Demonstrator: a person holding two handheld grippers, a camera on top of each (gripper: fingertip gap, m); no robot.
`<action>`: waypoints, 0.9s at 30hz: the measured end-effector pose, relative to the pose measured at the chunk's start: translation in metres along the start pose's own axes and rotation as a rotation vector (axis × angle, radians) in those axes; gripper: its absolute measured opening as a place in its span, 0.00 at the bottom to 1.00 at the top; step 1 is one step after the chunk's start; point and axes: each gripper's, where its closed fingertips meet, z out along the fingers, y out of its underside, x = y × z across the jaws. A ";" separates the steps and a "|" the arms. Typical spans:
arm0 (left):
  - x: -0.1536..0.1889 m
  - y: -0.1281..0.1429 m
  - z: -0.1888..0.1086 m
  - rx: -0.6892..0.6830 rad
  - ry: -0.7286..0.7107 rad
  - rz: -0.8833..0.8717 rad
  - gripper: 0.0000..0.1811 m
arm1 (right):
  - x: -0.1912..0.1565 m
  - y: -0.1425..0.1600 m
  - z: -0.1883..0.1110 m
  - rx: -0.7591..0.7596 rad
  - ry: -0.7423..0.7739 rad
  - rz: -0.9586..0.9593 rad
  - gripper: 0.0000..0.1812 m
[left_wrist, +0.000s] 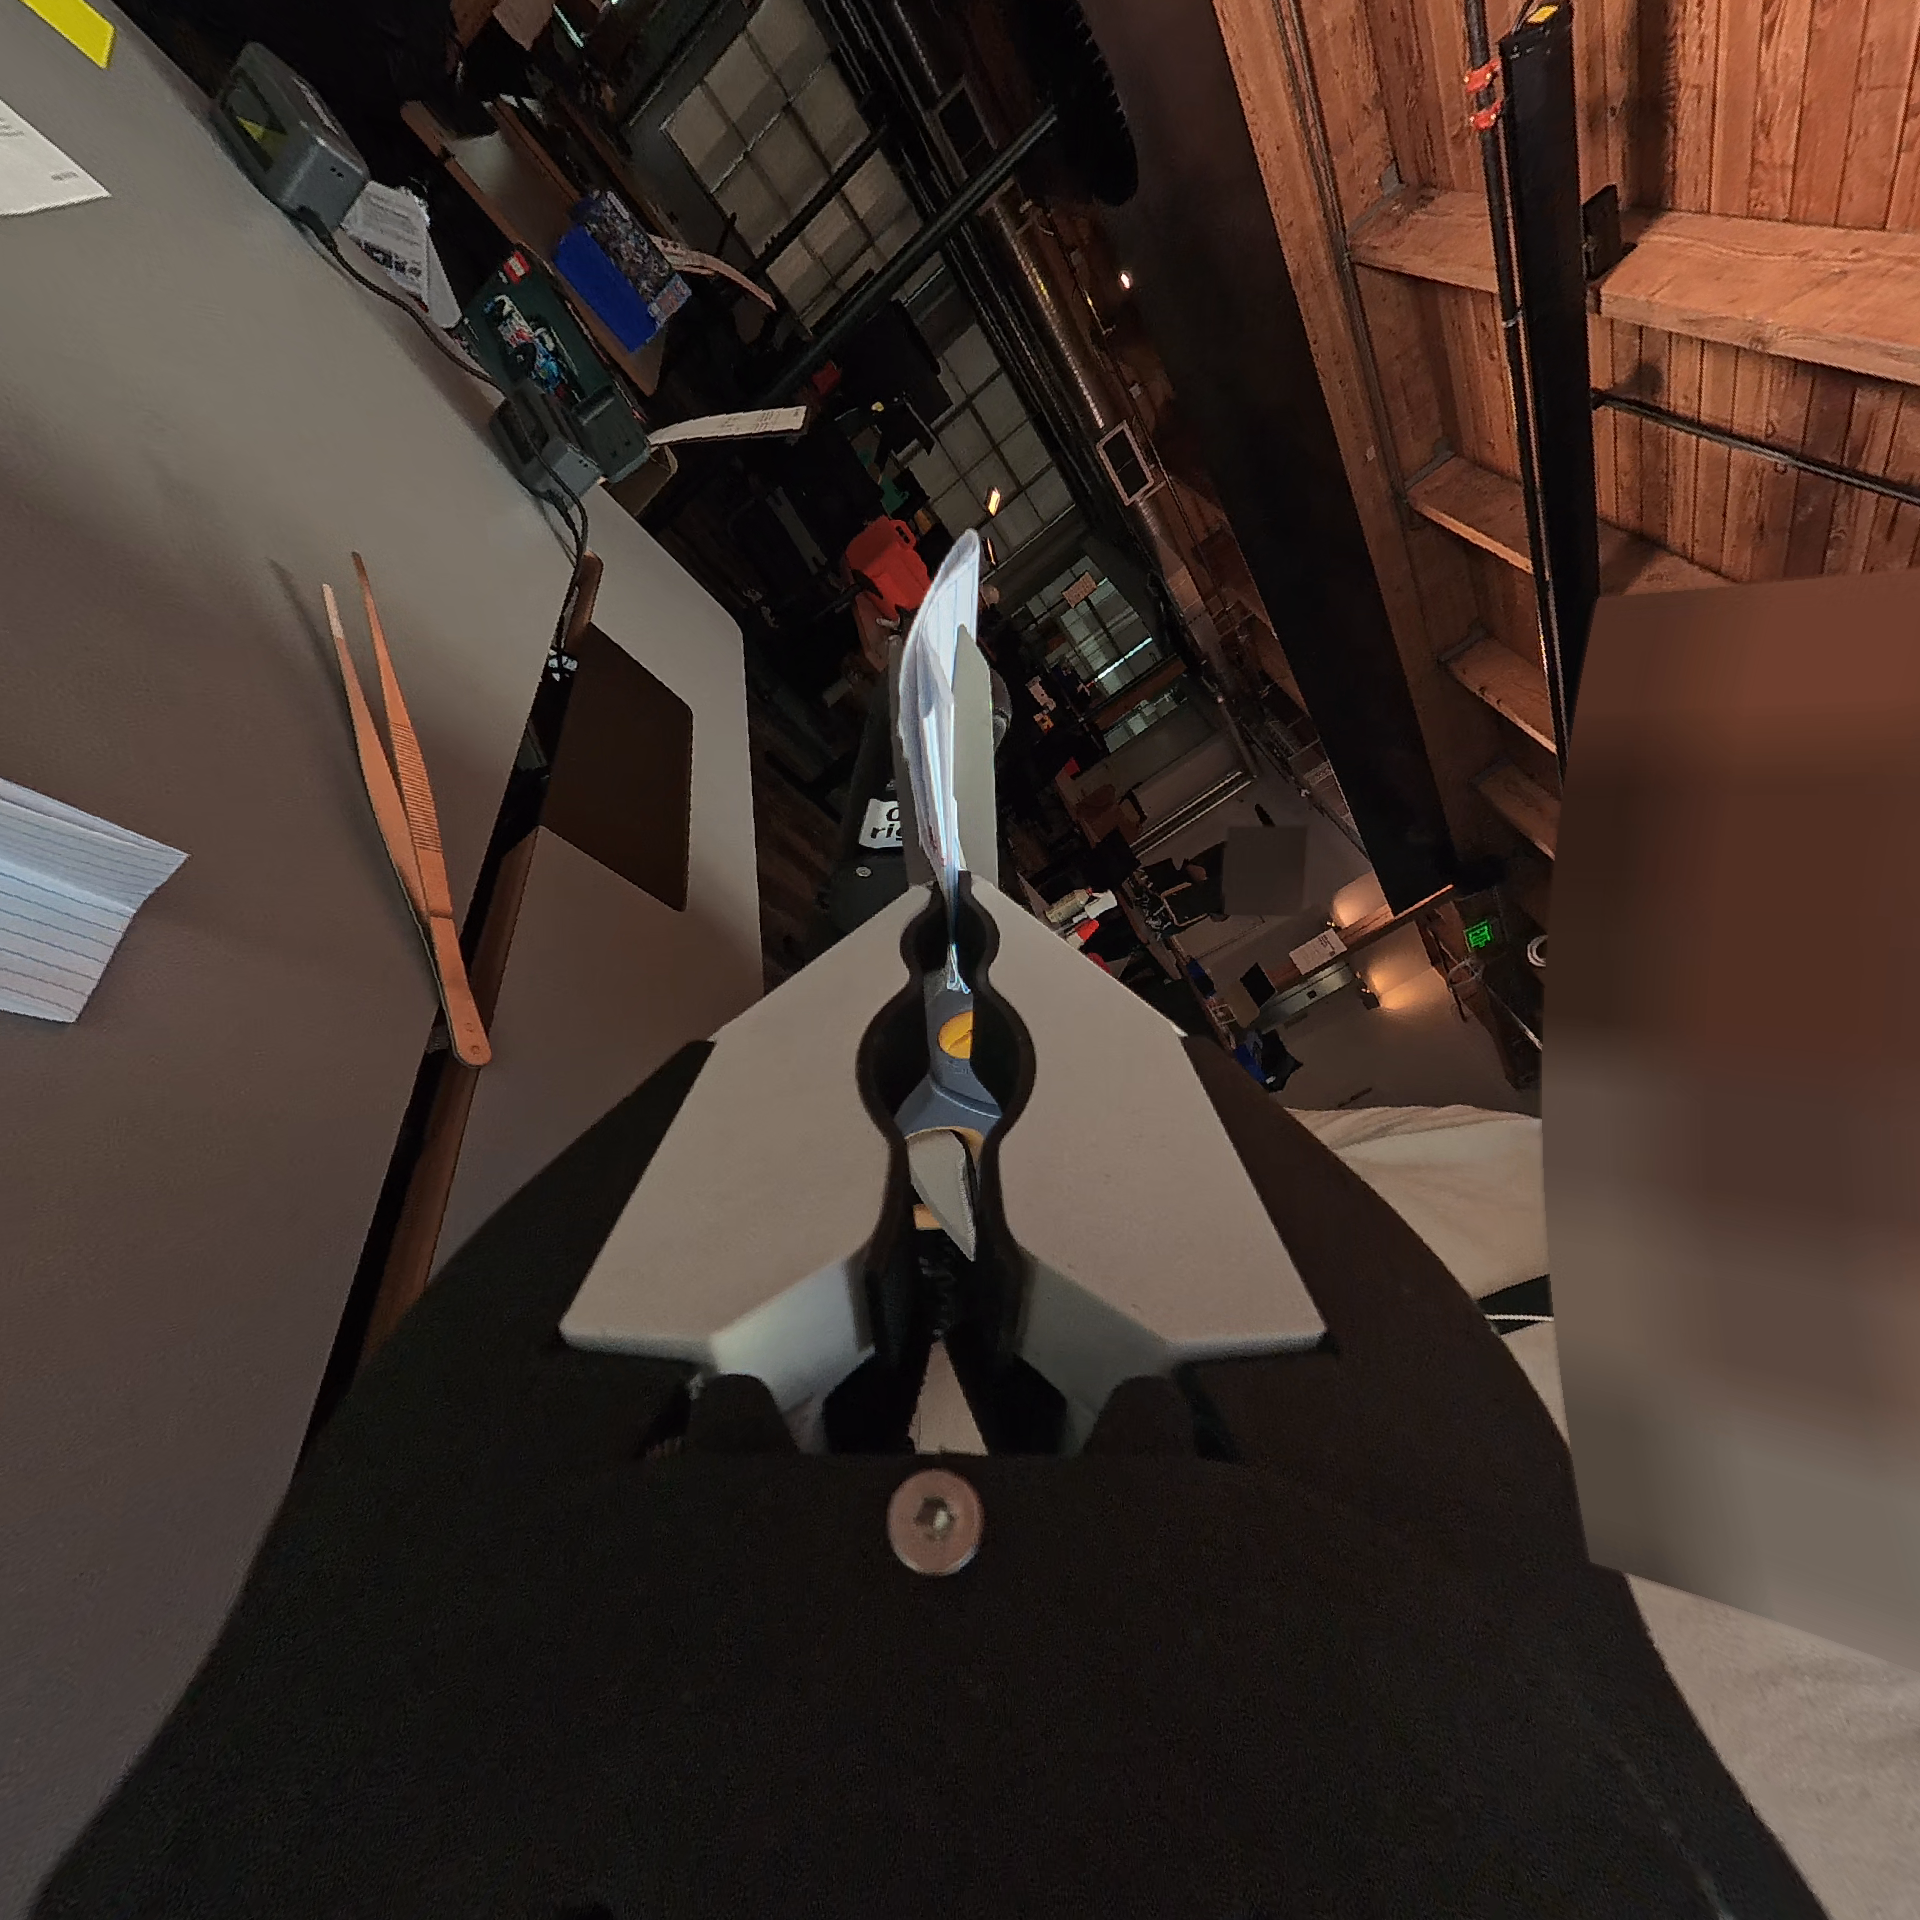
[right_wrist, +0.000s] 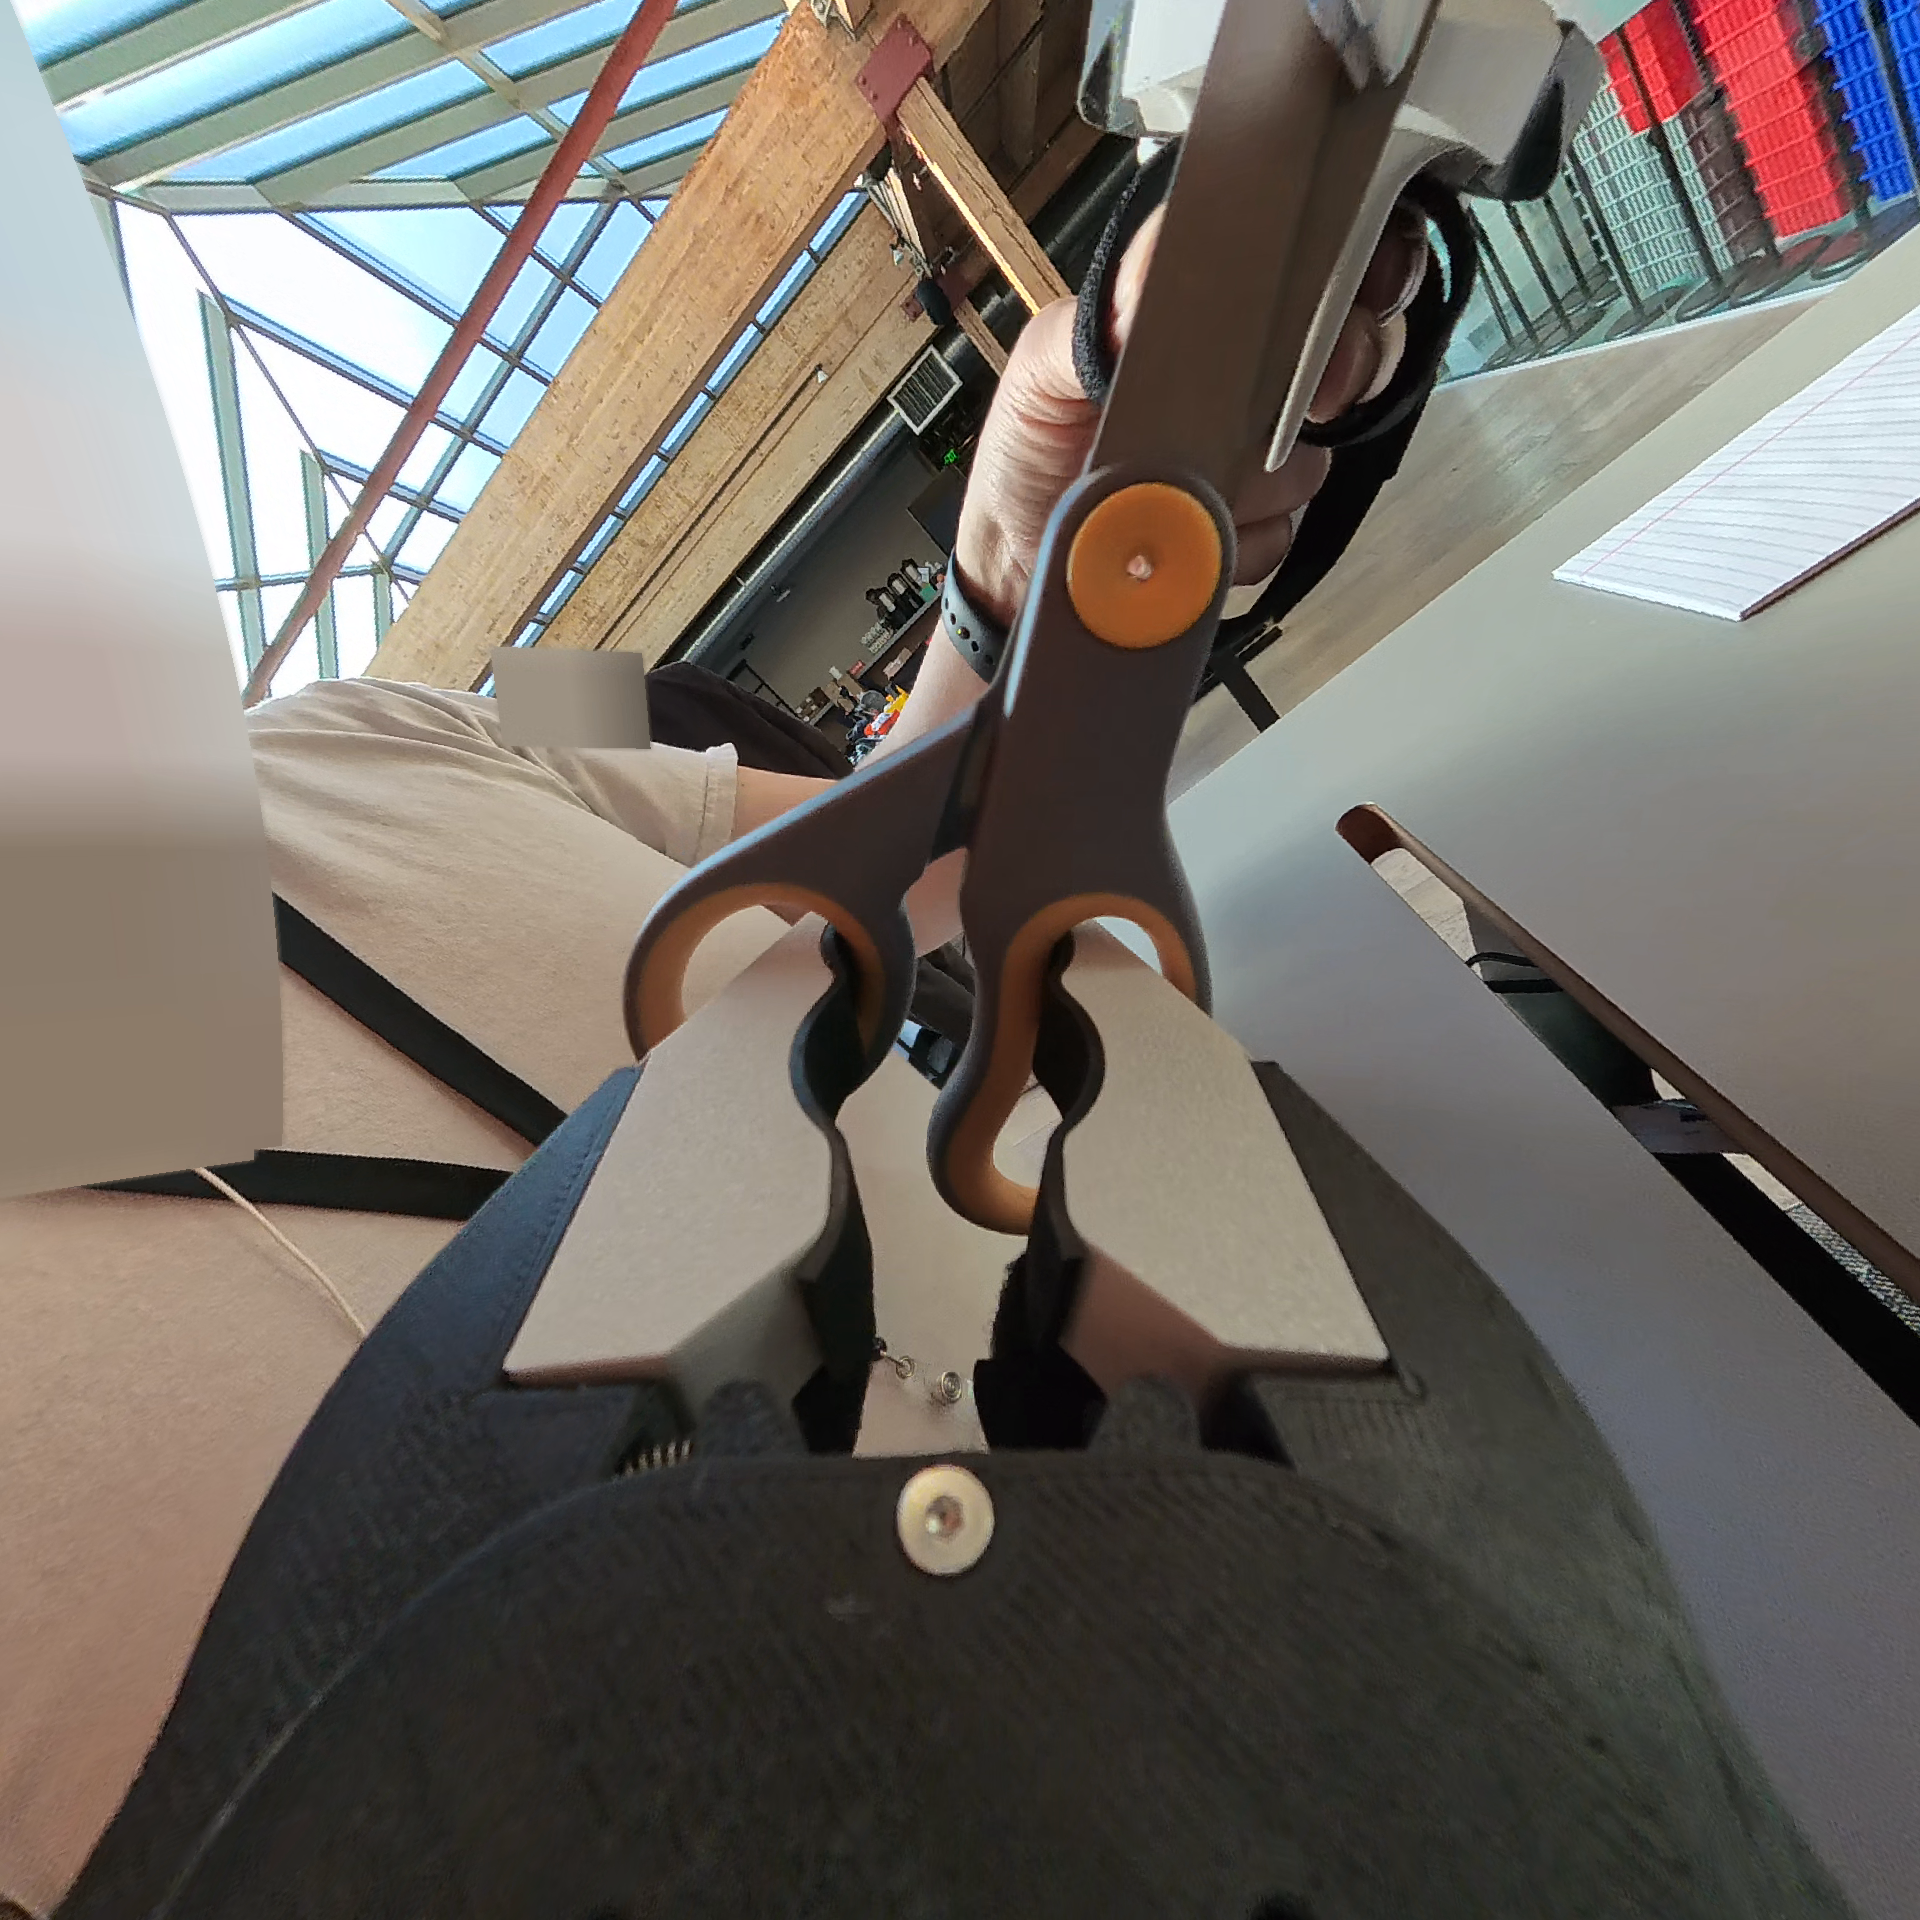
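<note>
The left gripper (left_wrist: 951, 904) pinches a lined white paper slip (left_wrist: 940, 707). The right gripper (right_wrist: 951, 961), fingers spread inside the handles, holds grey-and-orange scissors (right_wrist: 1049, 790) beside it, above the grey bench (left_wrist: 208, 468); the slip could slide free.

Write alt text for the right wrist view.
The right gripper has one finger through each orange-lined handle loop of grey scissors, spread apart, blades pointing up and away. A hand grips the left gripper at the blades. Lined paper lies on the grey table.
</note>
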 end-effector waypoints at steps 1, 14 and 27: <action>-0.001 0.000 0.000 0.003 0.000 -0.001 0.00 | 0.001 0.000 0.000 0.003 0.005 -0.001 0.15; 0.012 -0.029 -0.009 0.081 0.065 0.044 0.15 | -0.019 0.005 -0.005 -0.022 -0.097 -0.020 0.16; 0.010 -0.051 0.008 0.315 0.070 -0.005 0.00 | -0.003 -0.021 -0.011 0.204 -0.050 -0.086 0.17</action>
